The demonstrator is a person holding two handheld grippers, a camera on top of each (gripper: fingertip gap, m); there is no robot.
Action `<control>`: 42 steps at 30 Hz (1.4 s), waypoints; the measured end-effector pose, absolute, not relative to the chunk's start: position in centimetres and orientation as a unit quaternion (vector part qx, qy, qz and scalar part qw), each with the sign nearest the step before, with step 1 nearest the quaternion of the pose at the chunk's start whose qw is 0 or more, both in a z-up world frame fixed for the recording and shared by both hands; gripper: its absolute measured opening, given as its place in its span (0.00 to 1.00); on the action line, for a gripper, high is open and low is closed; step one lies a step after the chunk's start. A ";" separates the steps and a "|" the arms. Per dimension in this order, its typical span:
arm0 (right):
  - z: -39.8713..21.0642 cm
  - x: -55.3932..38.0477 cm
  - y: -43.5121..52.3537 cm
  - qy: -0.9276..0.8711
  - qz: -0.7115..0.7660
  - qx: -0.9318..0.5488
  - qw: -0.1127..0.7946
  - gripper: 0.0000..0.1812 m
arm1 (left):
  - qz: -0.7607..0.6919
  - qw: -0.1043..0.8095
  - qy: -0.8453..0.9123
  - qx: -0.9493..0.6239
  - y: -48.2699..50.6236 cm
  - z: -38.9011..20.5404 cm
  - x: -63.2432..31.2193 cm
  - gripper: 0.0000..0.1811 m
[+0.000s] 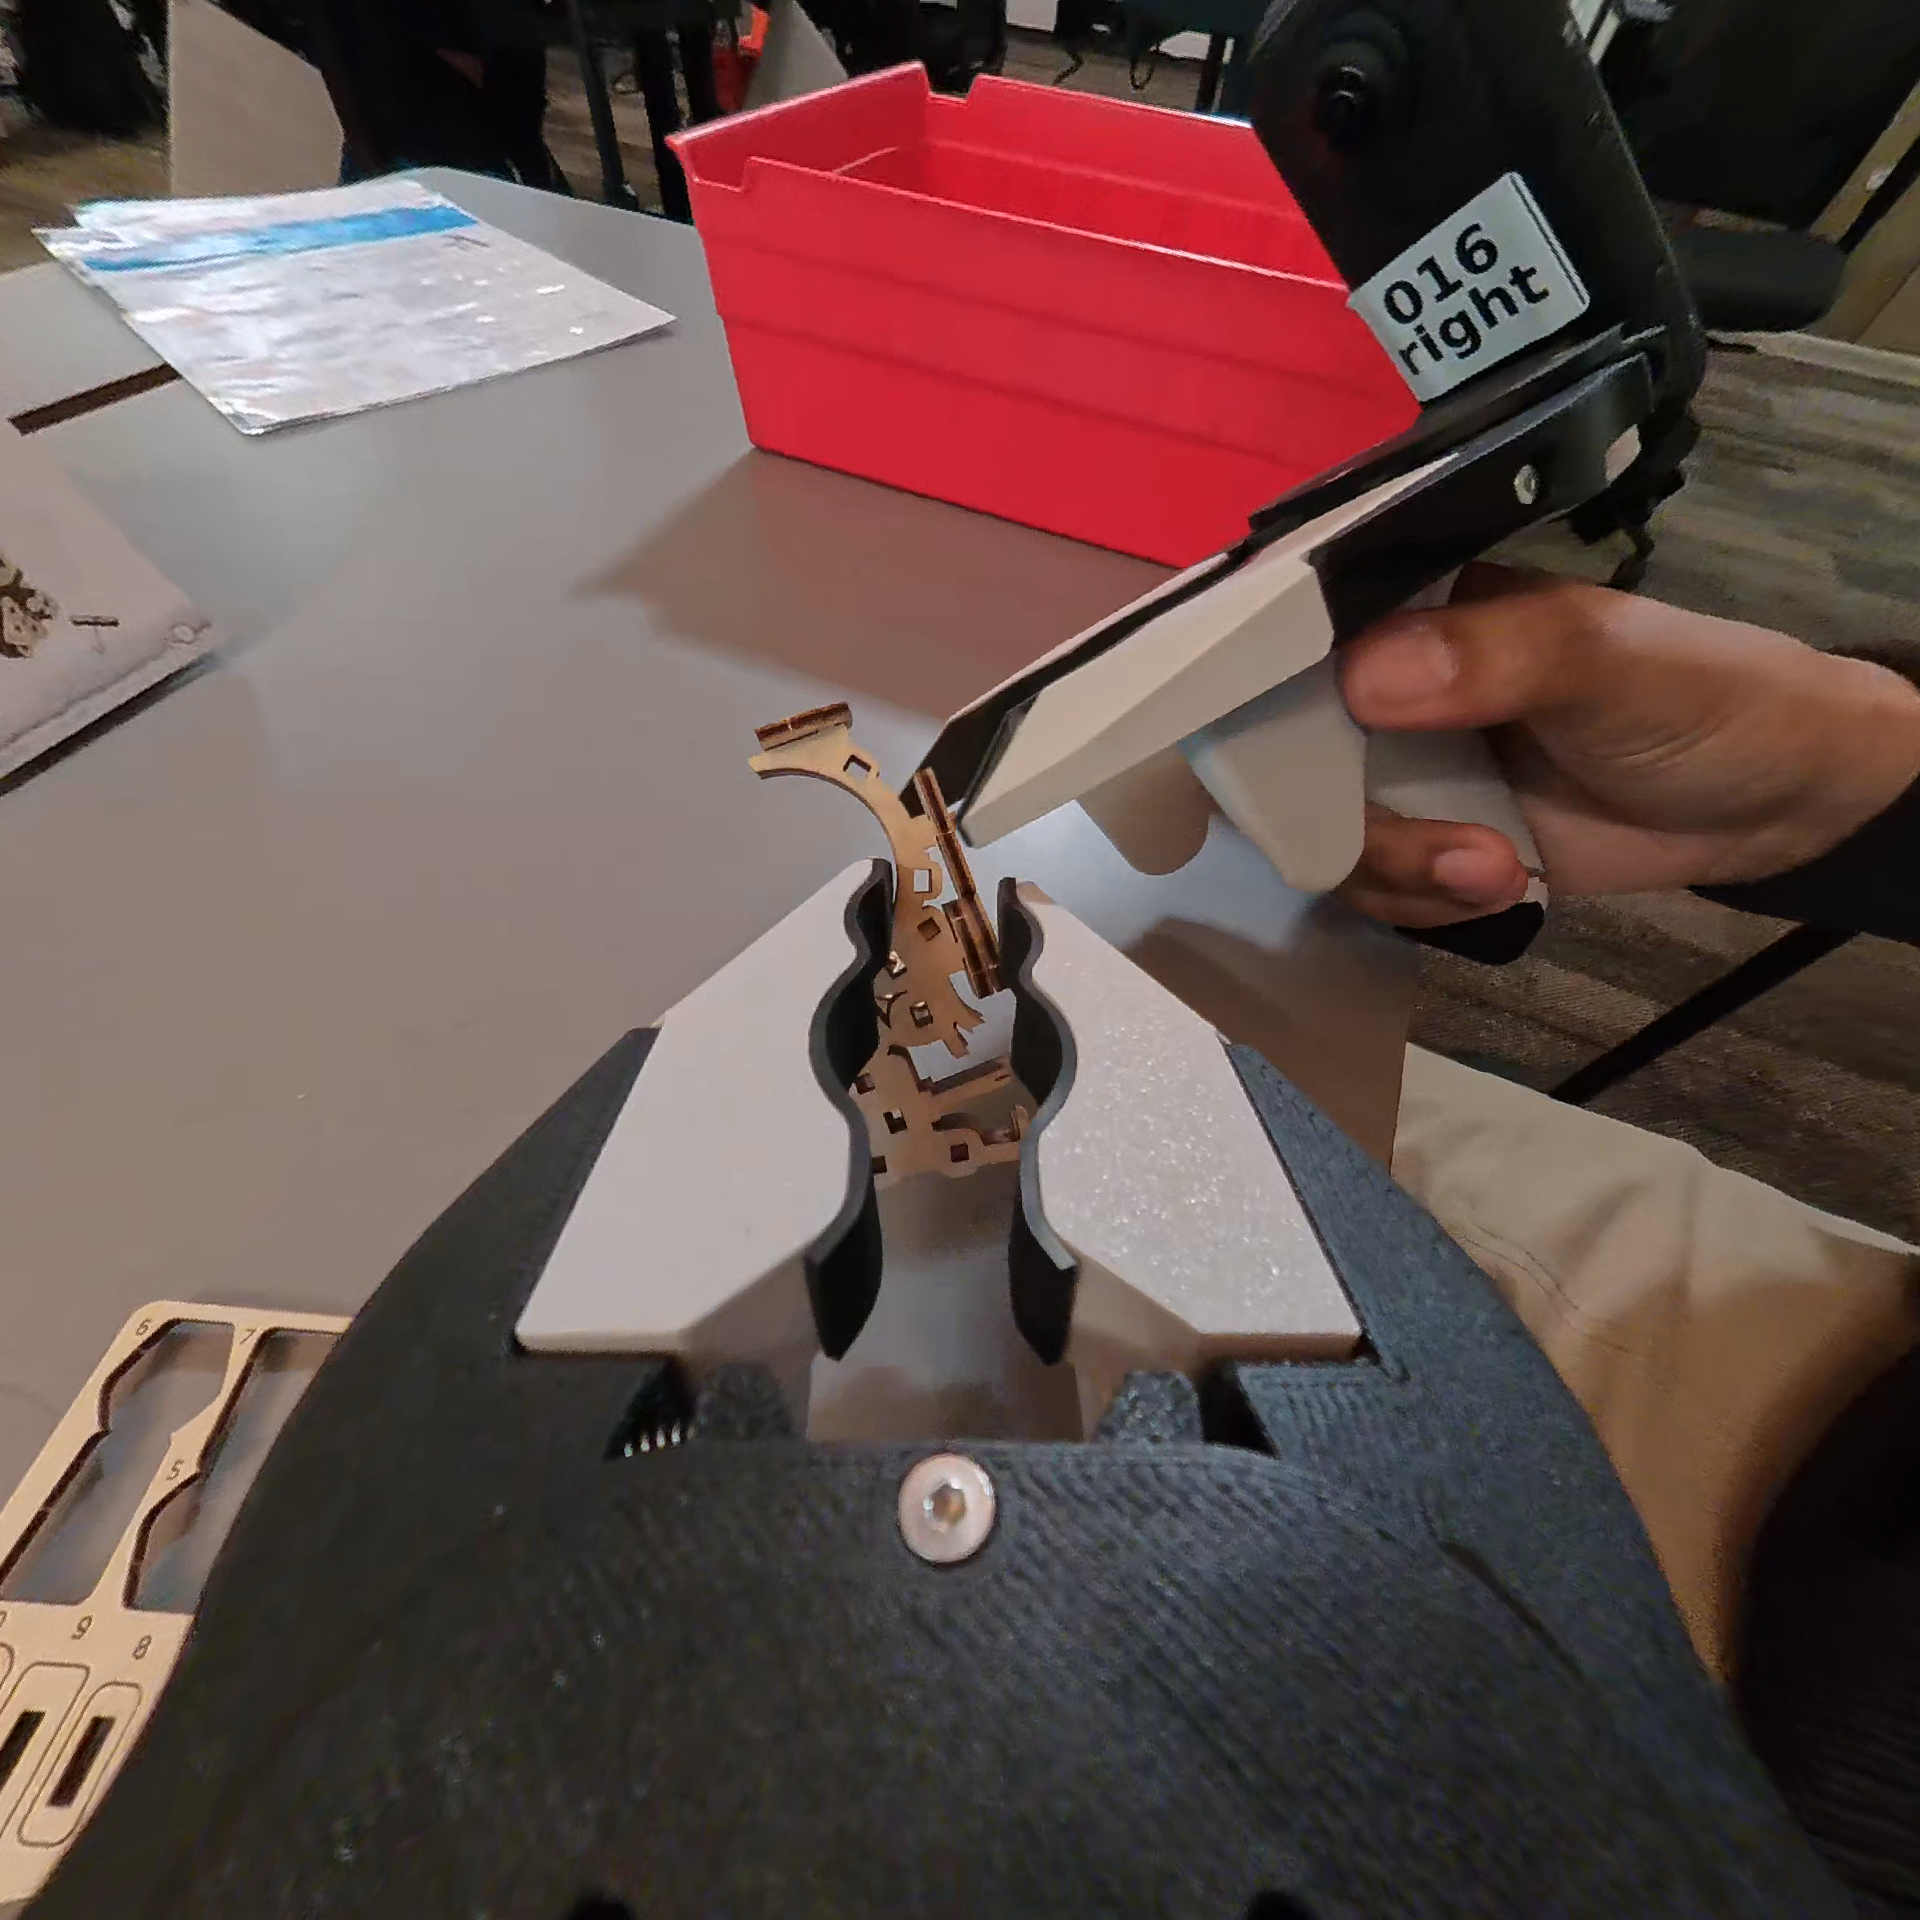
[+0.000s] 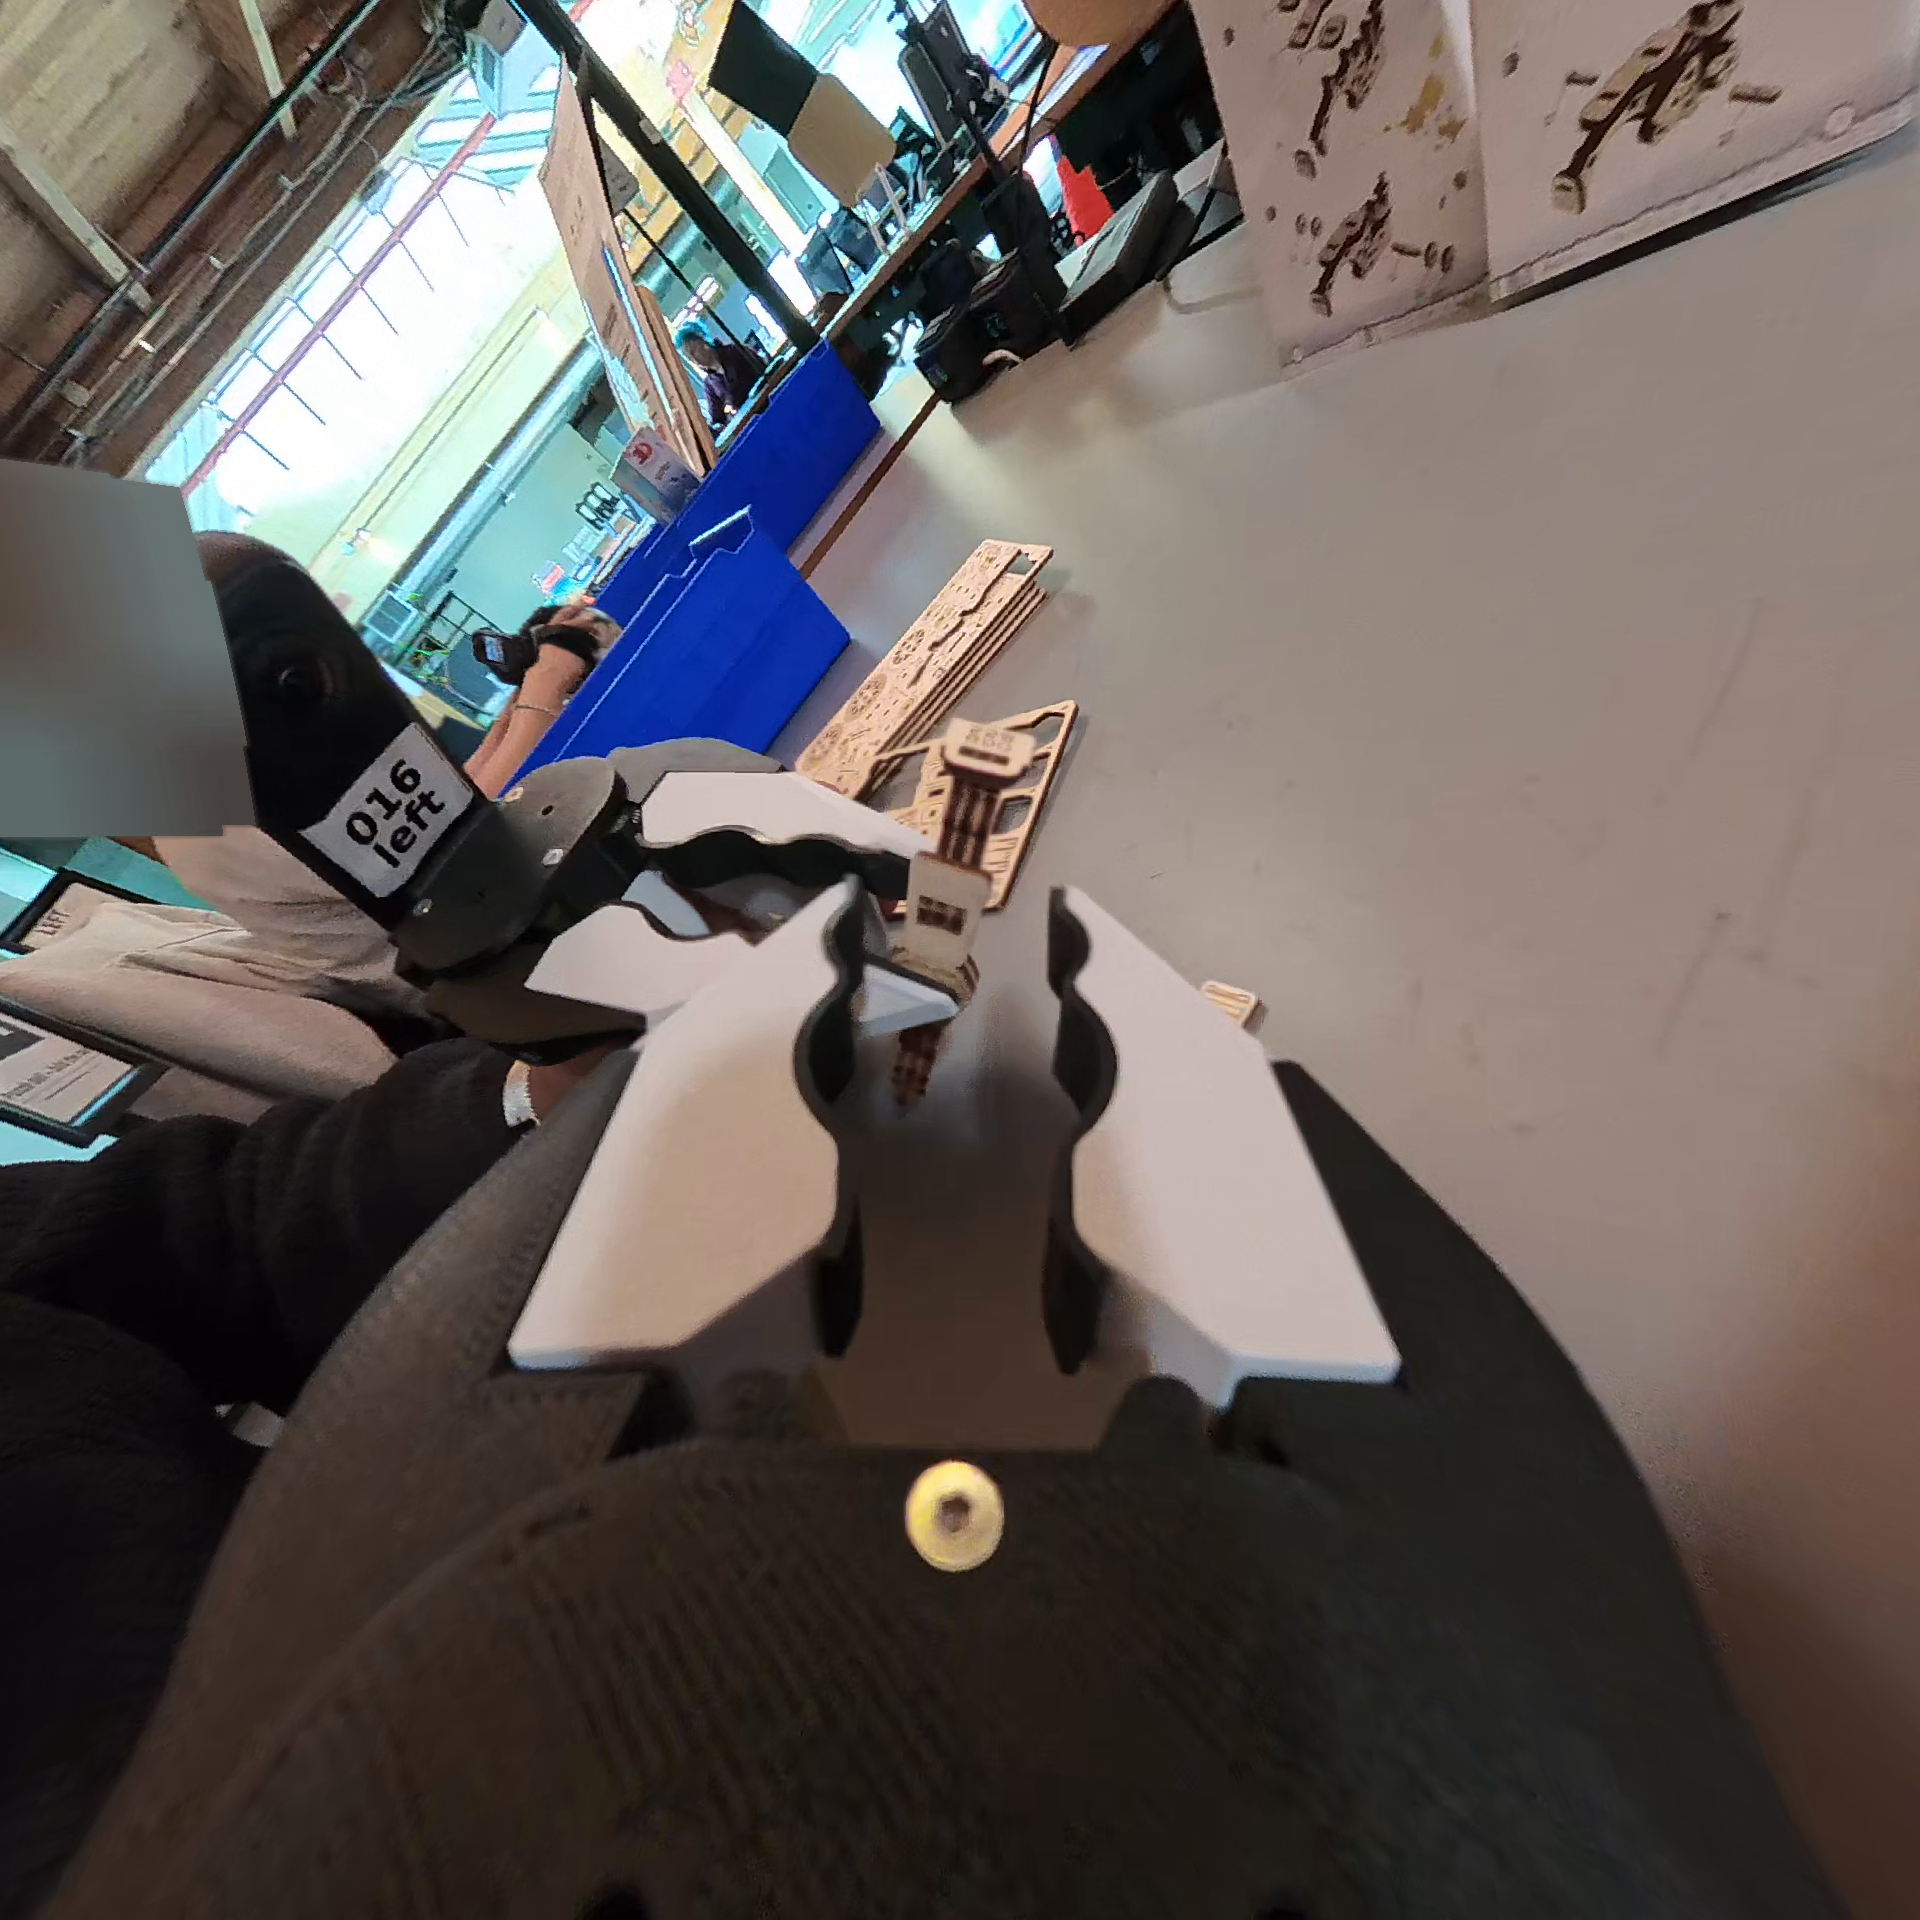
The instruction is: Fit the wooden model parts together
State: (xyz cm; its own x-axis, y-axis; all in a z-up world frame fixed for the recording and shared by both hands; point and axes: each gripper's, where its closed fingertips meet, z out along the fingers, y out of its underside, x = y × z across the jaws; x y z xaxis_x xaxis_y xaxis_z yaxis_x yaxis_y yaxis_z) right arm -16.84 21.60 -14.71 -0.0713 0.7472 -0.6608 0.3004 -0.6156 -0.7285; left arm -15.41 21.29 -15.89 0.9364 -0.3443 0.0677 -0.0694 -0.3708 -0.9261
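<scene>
In the left wrist view, the left claw is clenching a thin, laser-cut wooden model part between its wavy black pads, holding it upright above the smooth grey worktop. The piece is pale plywood with small square holes and dark scorched edges, and its curved arm is arching up to the left. The right claw, grey plastic with black linings, is coming in from the right in a person's hand; its tips are meeting a narrow wooden strip standing against the model, though whether it is pinching the strip cannot be told here. At the lower left corner a wooden sheet with empty cut-outs is lying flat. Farther back, a red plastic bin and a shiny foil bag are sitting on the worktop.

The right wrist view is showing what the other hides: the right claw is standing released, its fingers apart, with the wooden piece just beyond its tips in the left claw. Behind lie stacked wooden sheets, blue bins and white instruction pages.
</scene>
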 end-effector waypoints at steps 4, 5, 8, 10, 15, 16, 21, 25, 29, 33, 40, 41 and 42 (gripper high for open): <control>-14.8 -16.8 21.2 -0.399 0.618 -0.656 0.169 0.08 | -0.117 0.550 0.131 -0.817 21.4 -16.0 -15.0 0.11; -14.8 -16.8 21.3 -0.400 0.618 -0.656 0.168 0.08 | -0.121 0.551 0.134 -0.815 21.3 -16.0 -14.9 0.12; -14.6 -16.5 21.5 -0.407 0.618 -0.651 0.169 0.08 | -0.150 0.557 0.138 -0.805 21.1 -15.6 -14.5 0.22; -14.3 -16.3 21.6 -0.412 0.625 -0.642 0.166 0.08 | -0.184 0.563 0.125 -0.796 20.9 -15.1 -14.7 0.26; -12.7 -15.5 20.6 -0.425 0.673 -0.591 0.127 0.07 | -0.347 0.539 0.093 -0.762 20.0 -13.9 -14.0 0.23; -12.3 -15.4 20.2 -0.429 0.685 -0.578 0.113 0.07 | -0.384 0.532 0.092 -0.749 19.7 -13.4 -13.7 0.21; -11.6 -14.7 18.0 -0.455 0.713 -0.530 0.066 0.08 | -0.495 0.504 0.086 -0.702 18.6 -12.0 -12.5 0.15; -10.8 -14.4 17.3 -0.456 0.730 -0.506 0.052 0.07 | -0.539 0.492 0.086 -0.678 18.0 -11.3 -12.2 0.16; -10.1 -14.2 17.3 -0.444 0.746 -0.494 0.043 0.07 | -0.569 0.482 0.081 -0.661 17.7 -10.8 -12.2 0.15; -9.8 -14.1 17.4 -0.439 0.753 -0.489 0.047 0.07 | -0.569 0.488 0.079 -0.657 17.7 -10.7 -12.5 0.08; -9.6 -14.1 17.3 -0.437 0.756 -0.484 0.048 0.07 | -0.589 0.480 0.083 -0.645 17.4 -10.3 -12.3 0.04; -9.6 -14.2 17.4 -0.436 0.756 -0.486 0.050 0.07 | -0.589 0.480 0.080 -0.645 17.5 -10.3 -12.4 0.04; -9.6 -14.2 17.4 -0.434 0.755 -0.489 0.052 0.08 | -0.590 0.480 0.077 -0.645 17.5 -10.3 -12.5 0.04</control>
State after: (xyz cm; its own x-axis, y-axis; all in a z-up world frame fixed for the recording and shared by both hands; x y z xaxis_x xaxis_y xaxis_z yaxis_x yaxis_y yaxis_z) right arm -14.24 17.44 -9.64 -0.5166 0.5033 -0.6927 0.3447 -0.6183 -0.7063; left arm -12.48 17.50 -10.31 0.2926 -0.6664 0.6858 0.4666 -0.5265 -0.7107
